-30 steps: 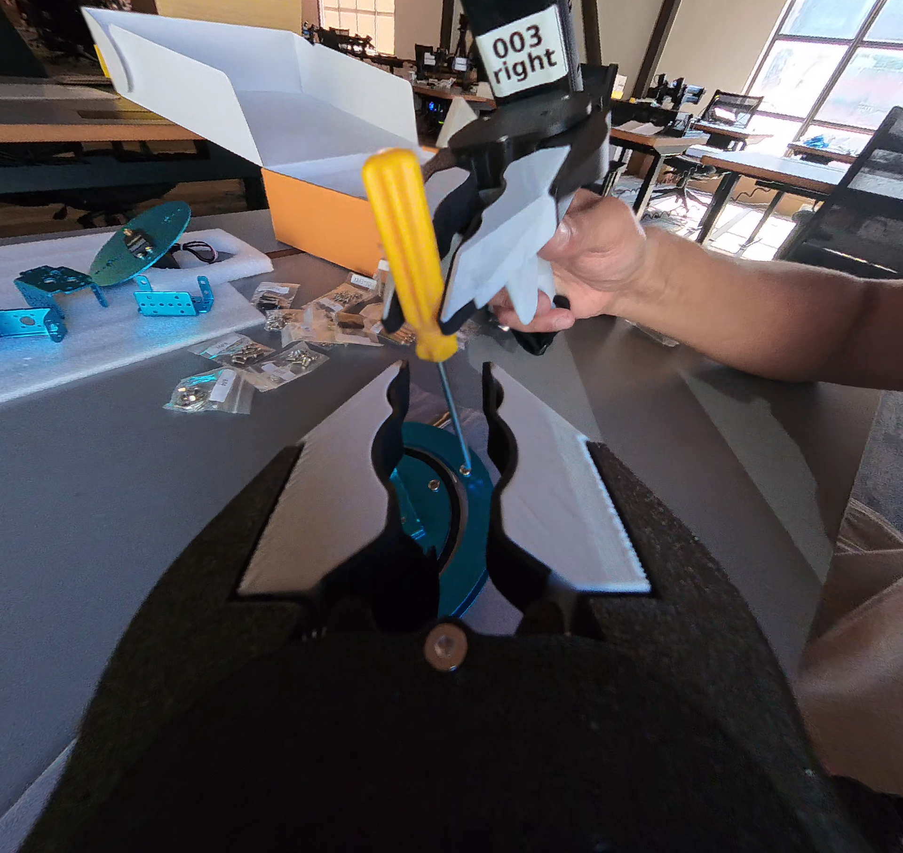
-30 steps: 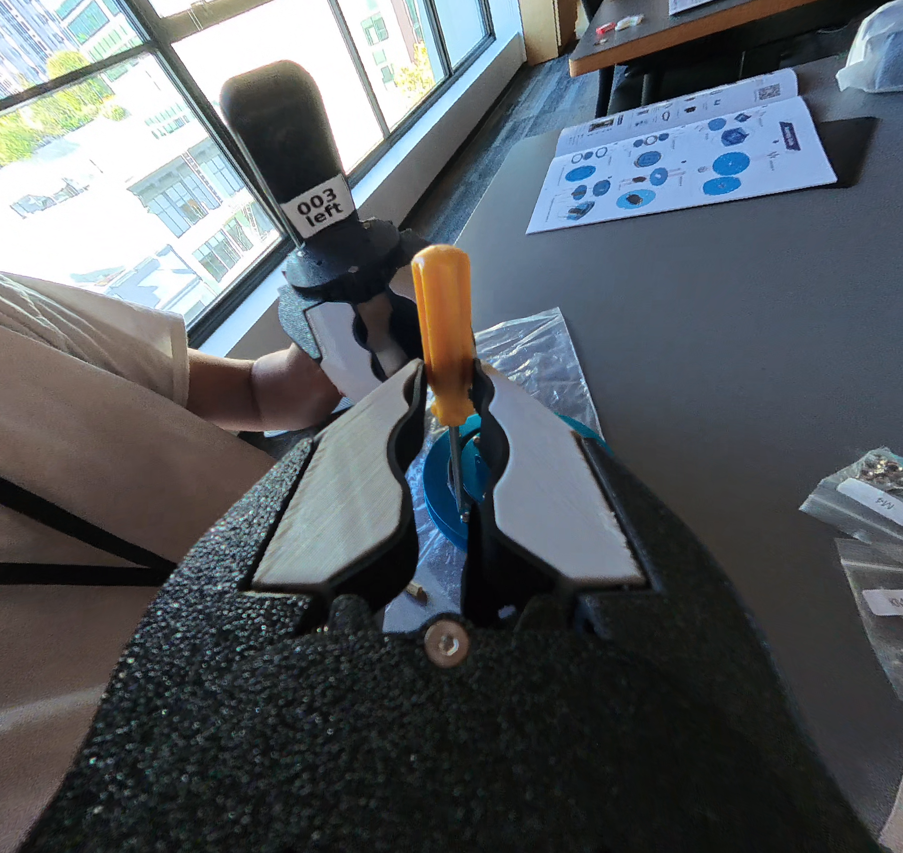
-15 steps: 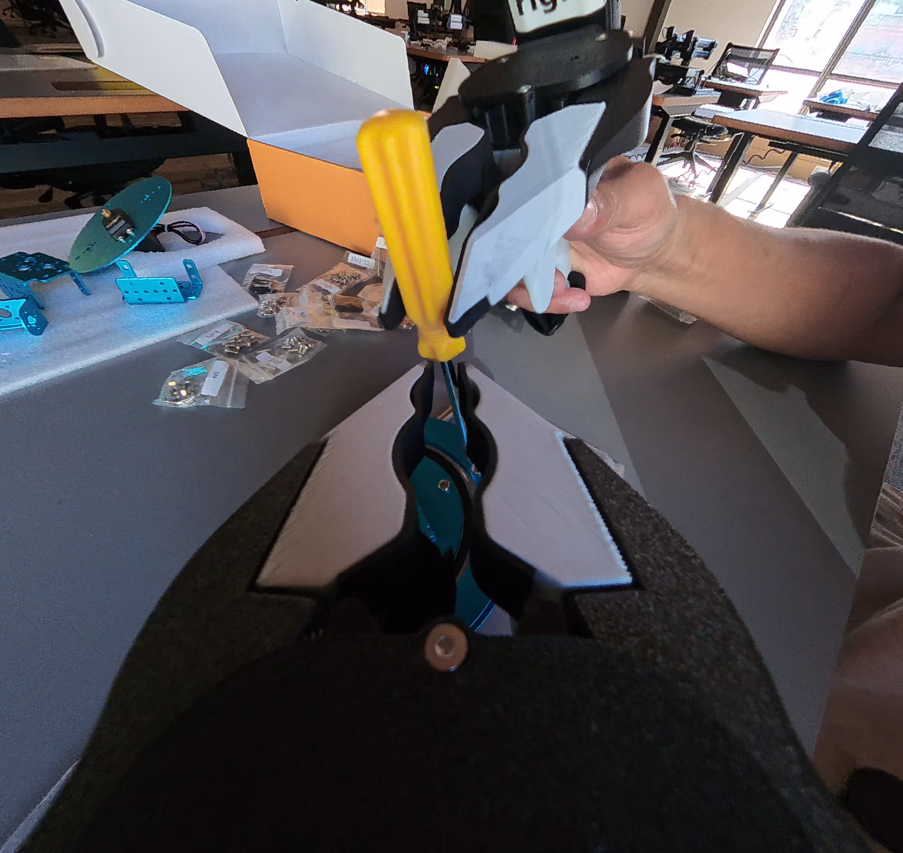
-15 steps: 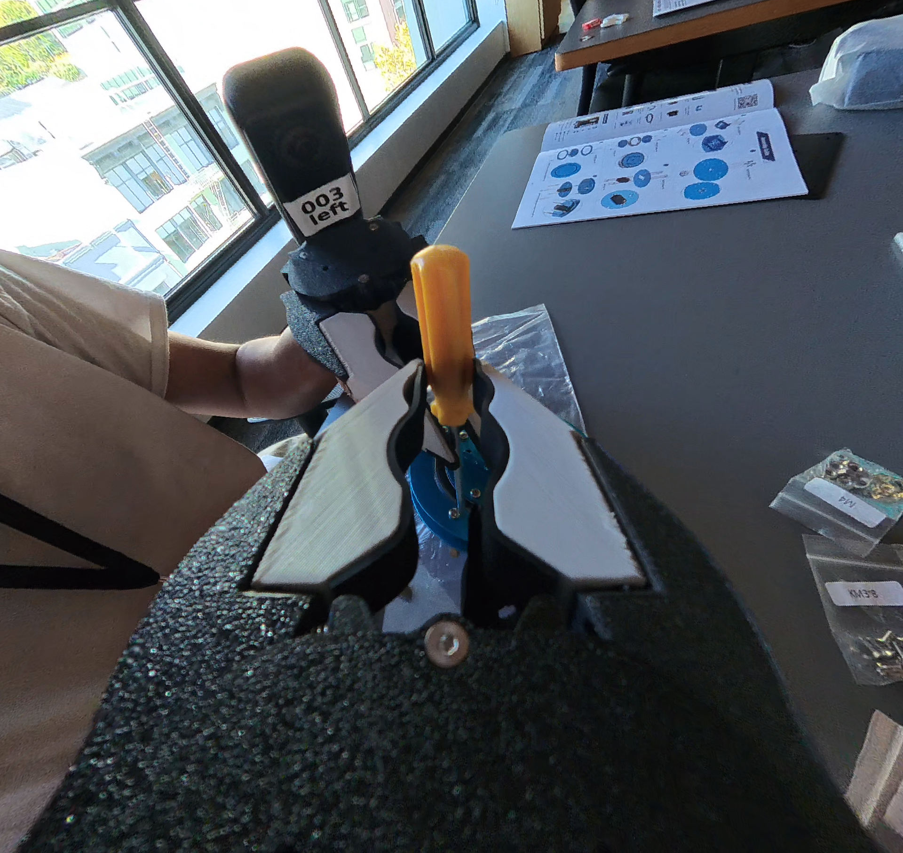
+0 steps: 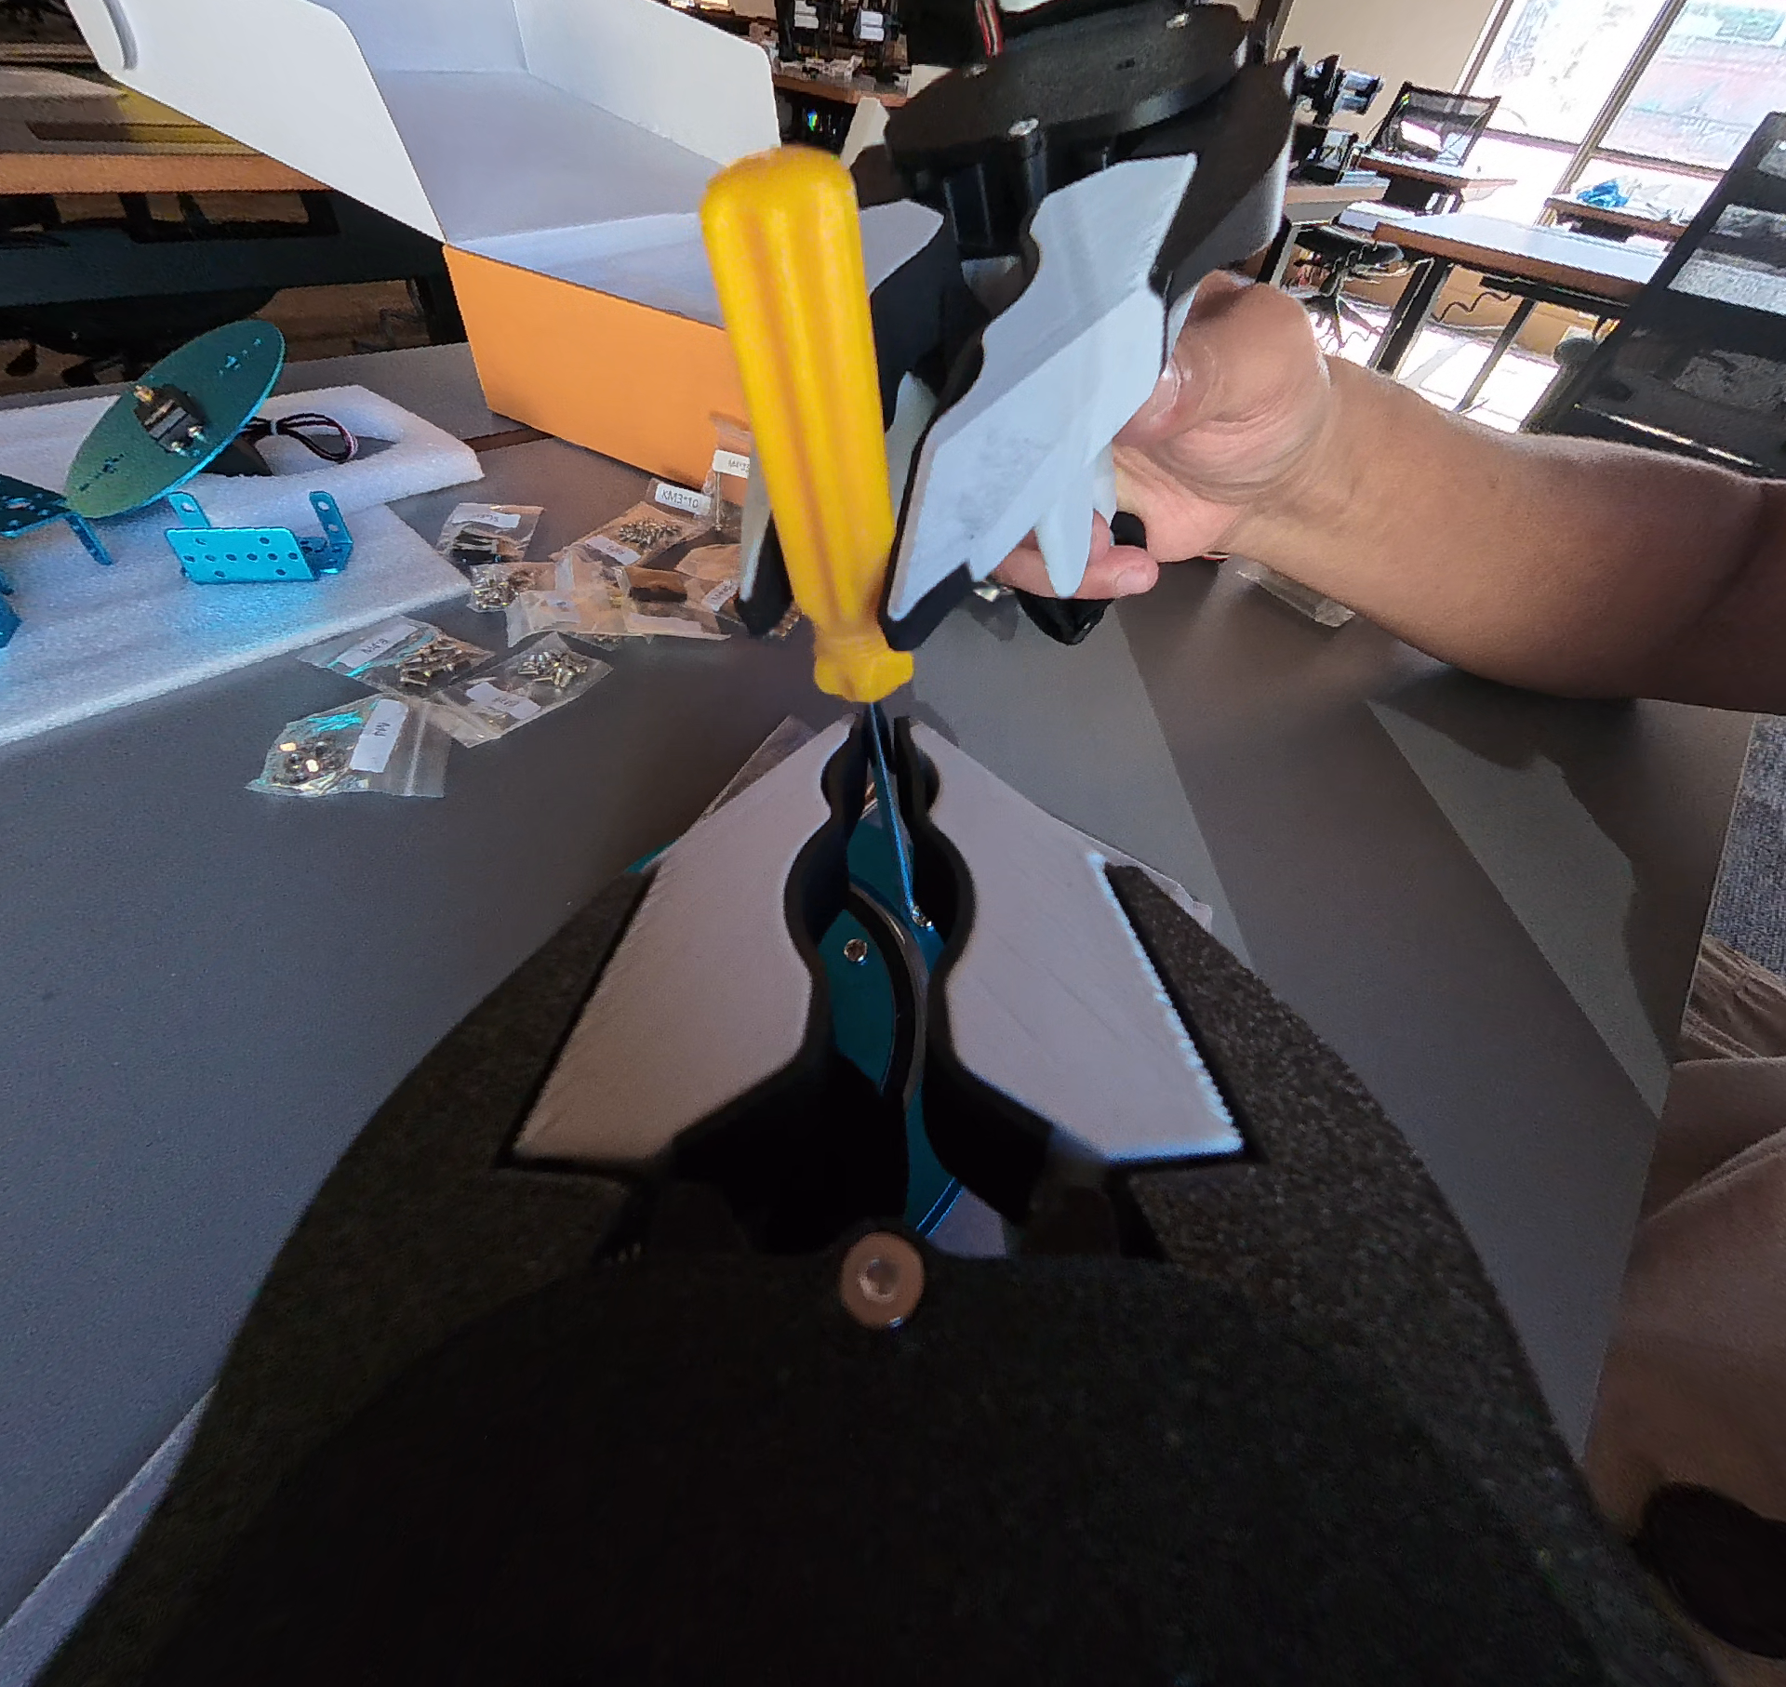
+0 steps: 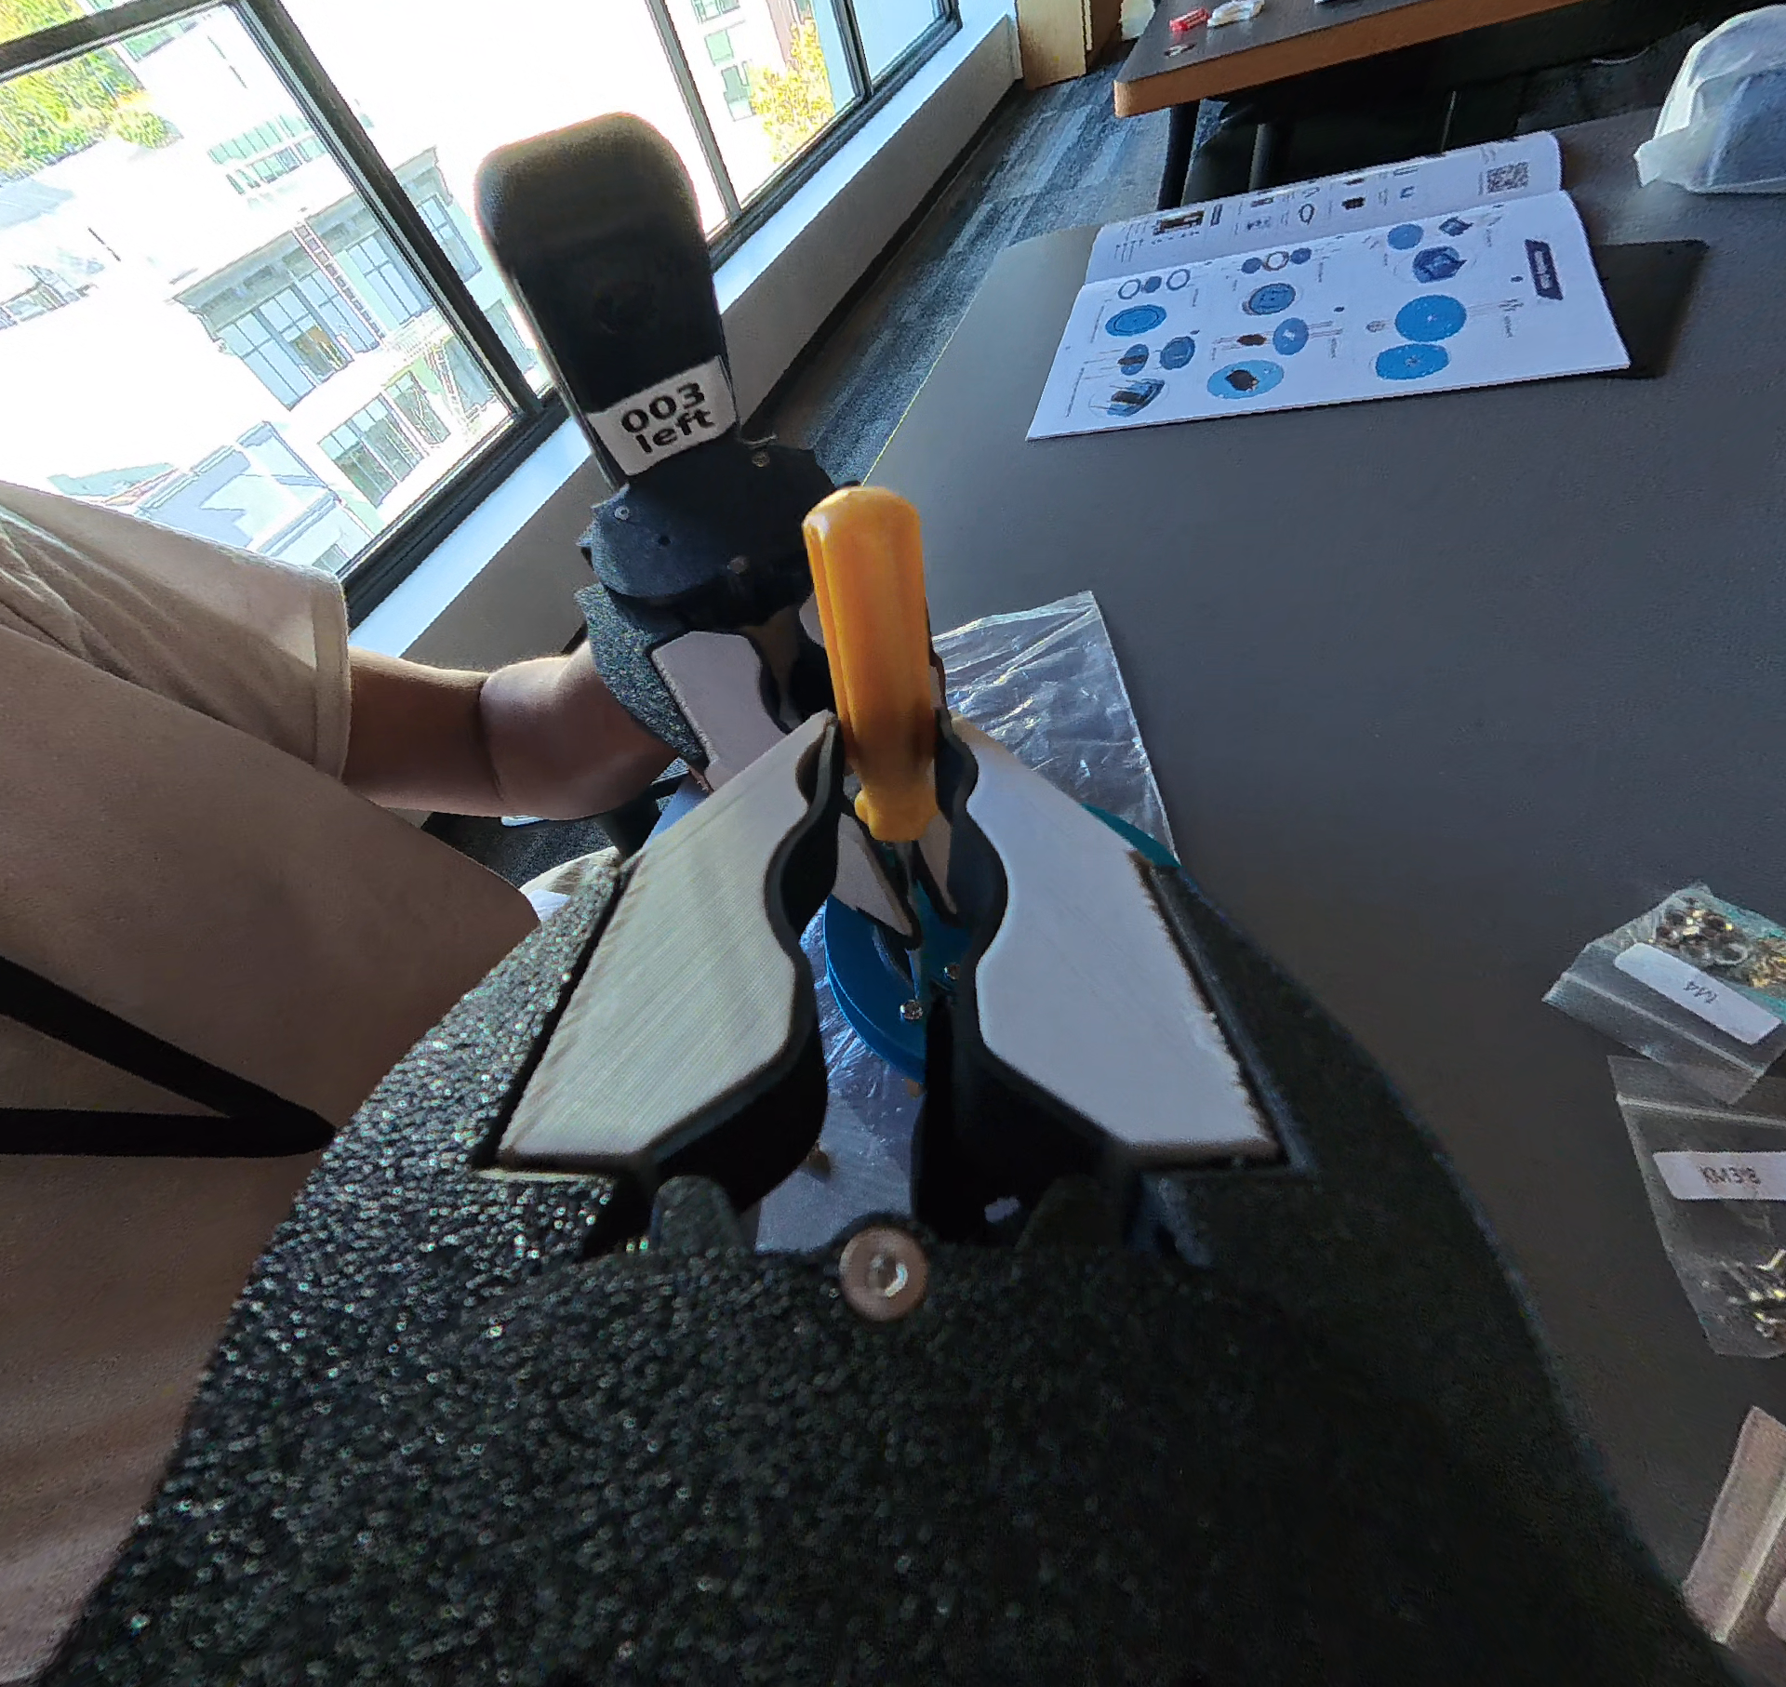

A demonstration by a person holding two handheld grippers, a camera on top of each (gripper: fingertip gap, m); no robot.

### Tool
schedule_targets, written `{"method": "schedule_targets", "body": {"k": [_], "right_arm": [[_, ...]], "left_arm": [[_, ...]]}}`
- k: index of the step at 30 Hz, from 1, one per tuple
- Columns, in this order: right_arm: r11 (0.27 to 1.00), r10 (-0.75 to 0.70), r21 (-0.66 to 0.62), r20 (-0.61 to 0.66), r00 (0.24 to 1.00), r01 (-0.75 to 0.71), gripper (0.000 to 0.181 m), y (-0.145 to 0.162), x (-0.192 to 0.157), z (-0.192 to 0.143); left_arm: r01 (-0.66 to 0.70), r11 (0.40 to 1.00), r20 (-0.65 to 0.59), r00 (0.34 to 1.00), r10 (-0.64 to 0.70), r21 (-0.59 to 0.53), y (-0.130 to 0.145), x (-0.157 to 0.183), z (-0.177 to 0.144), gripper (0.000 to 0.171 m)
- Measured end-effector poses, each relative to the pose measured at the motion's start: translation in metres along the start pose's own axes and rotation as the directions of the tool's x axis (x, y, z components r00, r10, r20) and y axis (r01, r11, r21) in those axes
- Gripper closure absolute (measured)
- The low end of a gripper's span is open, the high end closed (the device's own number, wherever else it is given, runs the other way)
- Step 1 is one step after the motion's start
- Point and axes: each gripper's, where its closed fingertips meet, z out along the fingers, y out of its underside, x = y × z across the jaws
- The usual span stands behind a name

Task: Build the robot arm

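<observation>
My left gripper (image 5: pixel 875 734) is shut on a blue metal disc (image 5: pixel 875 1003) with a black ring, holding it tilted on edge above the grey table (image 5: pixel 290 916). My right gripper (image 6: pixel 884 744) is shut on the yellow handle of a screwdriver (image 6: pixel 870 645). The screwdriver (image 5: pixel 802 404) stands nearly upright. Its thin shaft runs down between my left fingers to a small screw (image 5: pixel 916 913) on the disc's face. The right wrist view shows the disc (image 6: pixel 865 993) over a clear plastic bag (image 6: pixel 1049 703), with the left gripper (image 6: pixel 904 901) pinching its top edge.
An open orange box with a white lid (image 5: pixel 590 365) stands behind. White foam (image 5: pixel 116 636) at the left carries a blue bracket (image 5: pixel 246 558) and a green disc (image 5: pixel 174 428). Small bags of screws (image 5: pixel 435 674) lie between. An open instruction booklet (image 6: pixel 1353 317) and more screw bags (image 6: pixel 1691 984) lie to the right. The gap from one gripper's tips to the other's is roughly 5 cm.
My left fingers have closed in on the blue disc, which now stands more upright. The right gripper and screwdriver have come closer, the tip staying on the disc's screw.
</observation>
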Motion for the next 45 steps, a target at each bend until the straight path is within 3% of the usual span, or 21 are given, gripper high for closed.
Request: {"method": "schedule_targets", "body": {"k": [31, 37, 39, 42, 45], "right_arm": [[1.000, -0.003, -0.024, 0.000, 1.000, 0.003, 0.164, 0.003, -0.001, 0.002], [0.994, -0.110, -0.011, 0.009, 0.994, 0.110, 0.145, -0.024, -0.011, -0.011], [0.978, -0.204, -0.050, -0.010, 0.979, 0.203, 0.137, -0.038, -0.009, -0.017], [0.918, -0.337, -0.210, 0.028, 0.941, 0.336, 0.128, -0.045, -0.004, -0.017], [0.881, -0.286, -0.355, 0.132, 0.949, 0.314, 0.133, -0.040, -0.003, -0.014]], "left_arm": [[0.049, 0.999, -0.042, 0.998, -0.049, 0.002, 0.002, 0.004, 0.000, 0.169], [0.040, 0.999, -0.059, 0.997, -0.040, -0.004, 0.001, 0.004, -0.002, 0.169], [0.034, 0.999, -0.061, 0.998, -0.034, -0.005, 0.001, 0.004, -0.001, 0.169], [0.020, 1.000, -0.070, 0.997, -0.021, -0.014, 0.001, 0.006, 0.000, 0.169], [-0.020, 0.999, -0.096, 0.995, 0.018, -0.025, 0.003, 0.010, -0.001, 0.169]]}}
